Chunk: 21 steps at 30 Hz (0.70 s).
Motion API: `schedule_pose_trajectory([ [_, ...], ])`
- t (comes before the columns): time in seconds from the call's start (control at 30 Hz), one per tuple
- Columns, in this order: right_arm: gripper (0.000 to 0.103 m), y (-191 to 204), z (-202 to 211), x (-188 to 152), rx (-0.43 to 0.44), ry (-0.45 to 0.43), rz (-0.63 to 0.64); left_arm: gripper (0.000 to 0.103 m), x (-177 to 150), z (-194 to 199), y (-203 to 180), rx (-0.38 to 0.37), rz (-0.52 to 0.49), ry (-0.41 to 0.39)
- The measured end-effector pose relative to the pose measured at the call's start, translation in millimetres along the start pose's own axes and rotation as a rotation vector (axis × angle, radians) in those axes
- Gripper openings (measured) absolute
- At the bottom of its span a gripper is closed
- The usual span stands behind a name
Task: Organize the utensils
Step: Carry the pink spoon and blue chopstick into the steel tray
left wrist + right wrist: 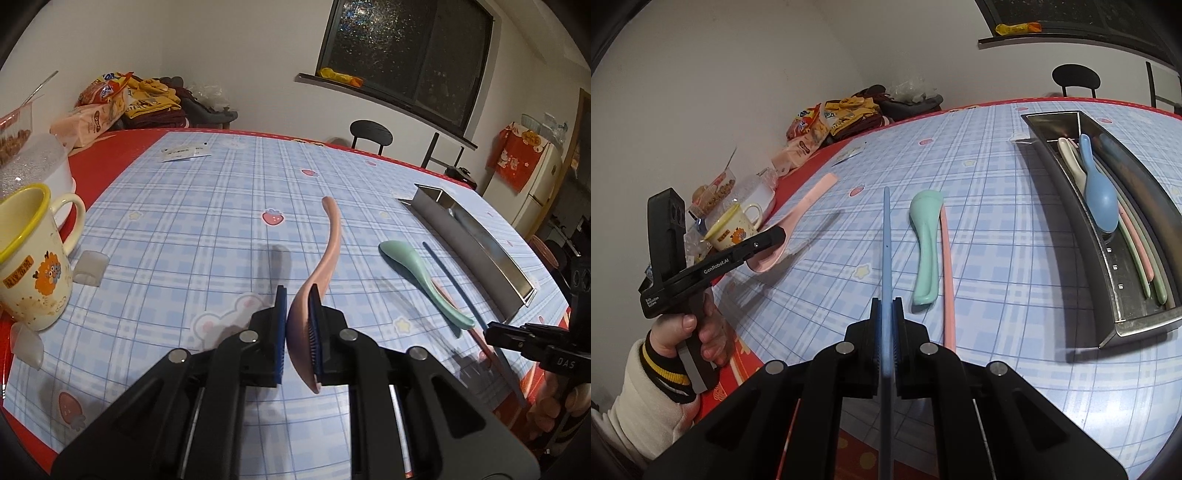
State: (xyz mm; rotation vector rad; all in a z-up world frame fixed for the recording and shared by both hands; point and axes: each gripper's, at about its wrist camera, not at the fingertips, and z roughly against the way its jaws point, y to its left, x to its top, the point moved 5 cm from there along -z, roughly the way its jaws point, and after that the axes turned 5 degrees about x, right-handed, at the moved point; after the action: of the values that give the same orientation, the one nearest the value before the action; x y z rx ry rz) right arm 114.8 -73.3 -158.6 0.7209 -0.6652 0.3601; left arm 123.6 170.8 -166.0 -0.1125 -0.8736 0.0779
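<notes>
On the checked tablecloth [1015,258] the steel tray [1137,321] holds several utensils. Beside it lies a green spoon [925,240]. Left gripper [300,328] is clamped on a raised pink spoon [328,251]; right gripper [886,325] pinches 1 blue chopstick [886,236].

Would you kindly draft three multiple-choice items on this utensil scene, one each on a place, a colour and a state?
1. Where does the blue spoon lie?
A. In the metal tray
B. On the tablecloth
C. In the mug

2. What colour is the spoon held by the left hand-held gripper?
A. Green
B. Pink
C. White

3. What is the state of the right hand-held gripper?
A. Open and empty
B. Shut on the green spoon
C. Shut on the blue chopstick

Answers: 1 A, it rests among other utensils inside the tray; 2 B, the pink bowl sits between the pads; 3 C, the pads press on the chopstick, while the green spoon lies free on the cloth.
</notes>
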Motion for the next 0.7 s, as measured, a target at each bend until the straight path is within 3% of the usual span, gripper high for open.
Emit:
schedule_pose_trajectory([
  [0.27, 0.006, -3, 11, 3, 0.032, -0.042, -0.021, 0.015, 1, -4, -2, 0.026, -0.006, 0.027],
  [0.47, 0.006, -9, 33, 16, 0.11, -0.084, -0.066, 0.015, 24, 20, -30, -0.037, 0.01, -0.019],
  [0.7, 0.006, -38, 73, 64, 0.077, -0.181, -0.033, 0.015, 58, 26, -93, -0.123, 0.014, -0.059],
])
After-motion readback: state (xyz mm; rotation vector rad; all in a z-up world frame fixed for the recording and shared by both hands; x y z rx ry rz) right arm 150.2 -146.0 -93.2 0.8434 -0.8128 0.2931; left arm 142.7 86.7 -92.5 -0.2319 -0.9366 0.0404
